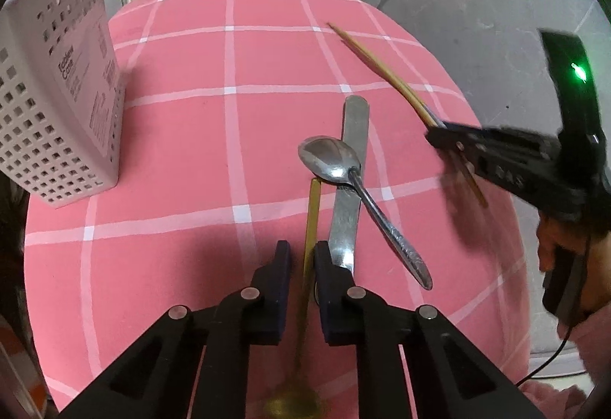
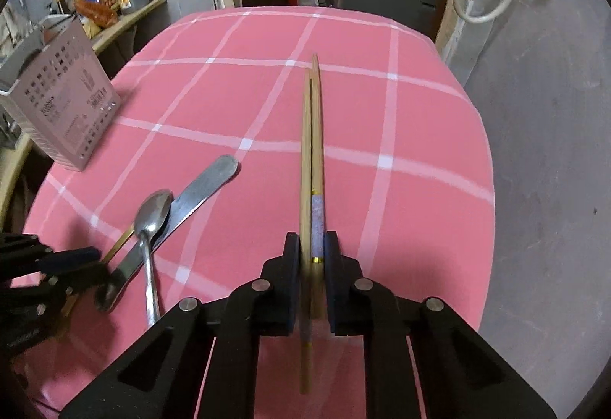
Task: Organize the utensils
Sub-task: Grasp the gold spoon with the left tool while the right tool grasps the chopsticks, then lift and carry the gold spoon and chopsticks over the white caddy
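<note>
- Nearest the left wrist camera: left gripper [image 1: 301, 258], jaws drawn narrow around the thin handle of a gold spoon [image 1: 310, 228]; handle running between the pads, bowl blurred at the bottom edge behind the fingers, far tip just short of the silver spoon.
- Touching the outer face of the left gripper's right finger: butter knife [image 1: 351, 167], flat on the cloth, pointing away.
- Across that knife, just ahead of the fingertips: silver spoon [image 1: 336, 161], bowl up and resting on the blade, handle slanting down to the right.
- Nearest the right wrist camera: right gripper [image 2: 311, 247], clamped tight on a pair of chopsticks [image 2: 311, 136] at their patterned ends; tips straight ahead over the cloth, butts trailing back past the pads.
- From the left wrist view: same chopsticks off to the right, slightly blurred.
- Under everything: pink checked tablecloth [image 1: 191, 136].
- Well ahead and left of both tools: white perforated utensil holder [image 1: 57, 94], upright near the table's edge.
</note>
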A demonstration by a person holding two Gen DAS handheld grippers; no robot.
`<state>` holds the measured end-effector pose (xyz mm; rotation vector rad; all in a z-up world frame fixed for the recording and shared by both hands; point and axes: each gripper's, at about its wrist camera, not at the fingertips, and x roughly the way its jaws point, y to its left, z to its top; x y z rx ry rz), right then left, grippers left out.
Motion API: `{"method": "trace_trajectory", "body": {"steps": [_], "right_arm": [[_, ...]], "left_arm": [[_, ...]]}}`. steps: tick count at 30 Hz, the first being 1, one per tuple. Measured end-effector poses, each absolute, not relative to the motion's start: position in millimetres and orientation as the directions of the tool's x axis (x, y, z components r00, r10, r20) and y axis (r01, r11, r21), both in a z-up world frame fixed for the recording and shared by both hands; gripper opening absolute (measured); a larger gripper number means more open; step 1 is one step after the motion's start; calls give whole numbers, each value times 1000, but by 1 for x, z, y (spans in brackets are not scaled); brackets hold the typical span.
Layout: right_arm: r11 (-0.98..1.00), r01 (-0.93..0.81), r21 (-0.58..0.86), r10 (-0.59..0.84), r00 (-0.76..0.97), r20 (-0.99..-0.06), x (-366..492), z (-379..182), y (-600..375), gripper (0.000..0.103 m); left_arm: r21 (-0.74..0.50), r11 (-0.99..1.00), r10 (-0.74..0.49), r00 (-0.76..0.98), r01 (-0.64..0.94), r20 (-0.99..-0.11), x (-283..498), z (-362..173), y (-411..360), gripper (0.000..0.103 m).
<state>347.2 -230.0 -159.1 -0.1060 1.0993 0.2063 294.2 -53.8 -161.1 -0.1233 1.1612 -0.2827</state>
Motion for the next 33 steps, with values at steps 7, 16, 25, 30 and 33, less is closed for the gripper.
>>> {"method": "trace_trajectory", "body": {"steps": [7,16,25,30,33], "right_arm": [[979,-140,148,192,385,-903,314,-169,-249,11],[969,-123,214,242,299,-923,264,-172,-250,11],[962,-174,209,253,301,-919,280,-164,-248,36],[967,-188,171,223,312,-924,310,-164,-243,36],[971,-204,128,189,317,-929,332,-163,-234,35]], "left_arm": [[-356,933,-347,359,42,-866,287,-164,-38,7],[-405,914,-379,343,-6,-859,264,-166,-28,6],[-480,878,-466,231,-4,-854,282,-176,-27,8],[-489,872,-486,167,26,-858,288,-178,-26,9],[-483,875,-483,150,42,-862,290,-178,-26,9]]}}
